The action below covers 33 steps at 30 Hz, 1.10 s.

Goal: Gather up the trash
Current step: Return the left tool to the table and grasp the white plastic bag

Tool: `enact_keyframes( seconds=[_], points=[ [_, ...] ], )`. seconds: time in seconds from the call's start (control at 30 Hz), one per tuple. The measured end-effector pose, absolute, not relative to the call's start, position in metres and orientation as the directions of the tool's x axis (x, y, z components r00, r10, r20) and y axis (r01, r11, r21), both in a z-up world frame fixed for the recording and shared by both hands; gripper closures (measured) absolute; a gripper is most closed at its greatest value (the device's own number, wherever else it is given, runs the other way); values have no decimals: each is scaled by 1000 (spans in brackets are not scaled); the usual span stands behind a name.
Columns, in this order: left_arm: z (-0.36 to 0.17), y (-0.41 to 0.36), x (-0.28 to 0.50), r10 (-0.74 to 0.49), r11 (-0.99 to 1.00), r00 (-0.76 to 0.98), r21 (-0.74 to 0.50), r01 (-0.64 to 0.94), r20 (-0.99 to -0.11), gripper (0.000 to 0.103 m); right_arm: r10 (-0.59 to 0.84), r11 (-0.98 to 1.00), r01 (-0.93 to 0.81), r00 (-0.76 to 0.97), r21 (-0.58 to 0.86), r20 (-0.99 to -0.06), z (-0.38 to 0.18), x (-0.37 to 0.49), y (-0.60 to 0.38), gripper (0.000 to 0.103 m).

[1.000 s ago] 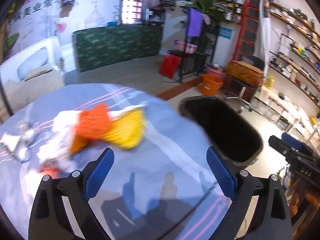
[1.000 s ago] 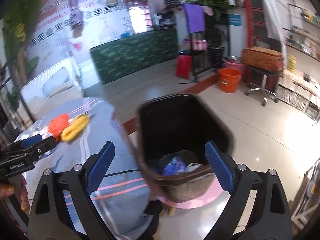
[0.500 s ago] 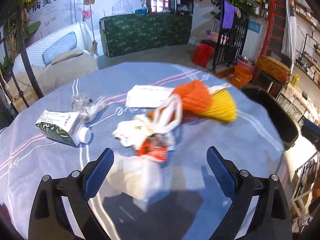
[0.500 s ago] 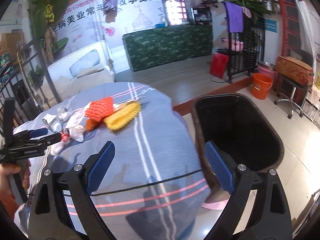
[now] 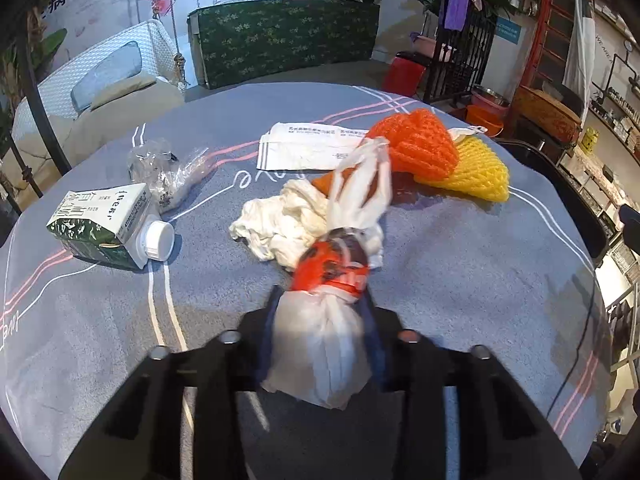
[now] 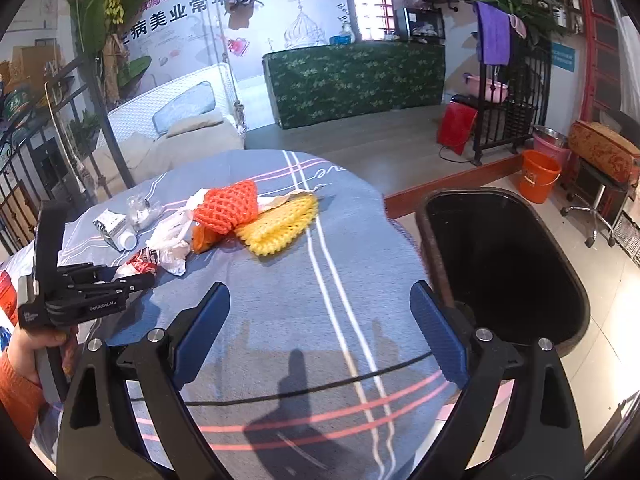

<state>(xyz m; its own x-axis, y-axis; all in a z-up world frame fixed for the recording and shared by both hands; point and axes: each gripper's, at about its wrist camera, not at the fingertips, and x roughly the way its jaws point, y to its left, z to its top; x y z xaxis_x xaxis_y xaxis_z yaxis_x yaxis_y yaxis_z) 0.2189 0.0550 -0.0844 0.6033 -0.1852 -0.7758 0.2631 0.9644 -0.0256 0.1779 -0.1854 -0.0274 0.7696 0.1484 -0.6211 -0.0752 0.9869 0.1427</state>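
Trash lies scattered on the table (image 5: 460, 248), and the left gripper (image 5: 320, 344) has just been closing, its jaws now clamped on a knotted plastic bag (image 5: 320, 340). The bag looks light, soft and slippery, so the bunched body held now is probably surer than its loose handles. The right gripper (image 6: 320, 332) hangs with jaws apart, empty, beside the bin (image 6: 500, 256).
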Motion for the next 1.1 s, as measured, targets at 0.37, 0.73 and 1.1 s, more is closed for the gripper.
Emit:
enact_keyframes(
  seconds=[0.37, 0.73, 1.1],
  points=[
    [-49, 61, 187, -221, 971, 707, -81, 226, -671, 77, 195, 981, -154, 750, 119, -632, -25, 201, -156, 13],
    [-33, 66, 191, -182, 982, 753, -77, 173, -633, 77, 257, 966, -213, 719, 147, -645, -26, 227, -132, 13],
    [-27, 93, 181, -104, 993, 784, -113, 43, -612, 77, 325, 940, -296, 621, 170, -714, -38, 284, -105, 13]
  ],
)
